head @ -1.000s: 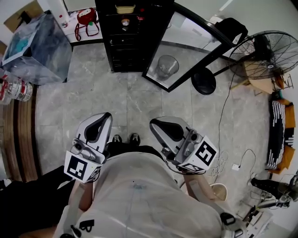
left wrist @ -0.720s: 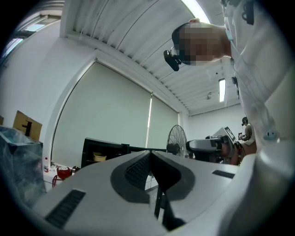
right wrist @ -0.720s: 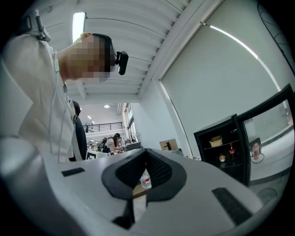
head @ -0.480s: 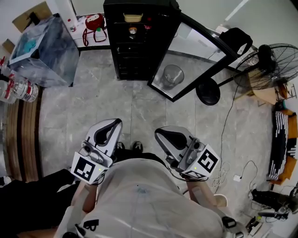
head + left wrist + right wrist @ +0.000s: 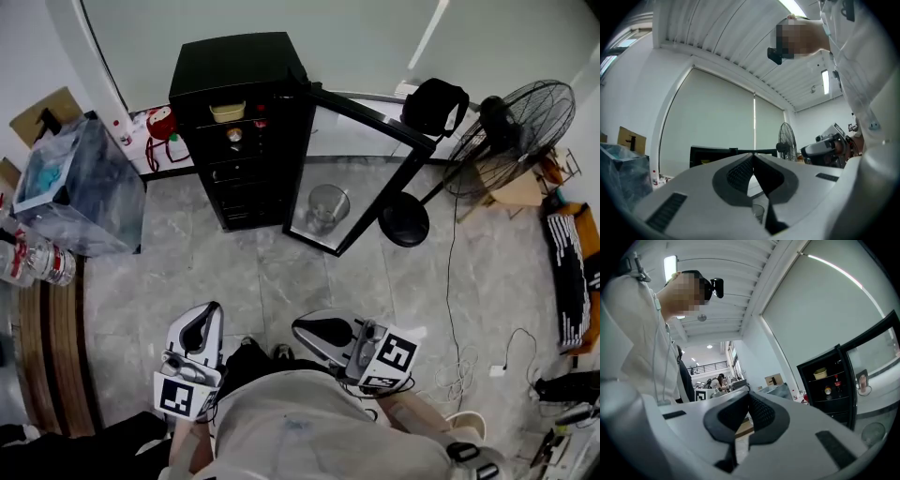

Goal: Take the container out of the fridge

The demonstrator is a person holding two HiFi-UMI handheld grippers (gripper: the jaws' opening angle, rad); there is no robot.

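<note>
The black fridge (image 5: 234, 131) stands against the far wall with its glass door (image 5: 361, 178) swung open to the right. A cream container (image 5: 228, 112) sits on its top shelf, with small bottles on the shelf below. In the right gripper view the container (image 5: 819, 373) shows inside the fridge (image 5: 827, 380). My left gripper (image 5: 208, 312) and right gripper (image 5: 305, 326) are held close to my body, well short of the fridge. Both are shut with nothing between the jaws. The left gripper (image 5: 752, 157) points over the fridge top (image 5: 710, 152); the right gripper (image 5: 749, 394) points left of the fridge.
A standing fan (image 5: 520, 117) and a black bag (image 5: 436, 98) are right of the door. A plastic-wrapped box (image 5: 70, 183) and water bottles (image 5: 33, 262) lie at the left. Cables (image 5: 459, 375) trail on the grey tiled floor at the right.
The fridge now sits farther away and shows whole, top included. Both grippers have dropped lower in the head view and look smaller. Their jaws stay shut.
</note>
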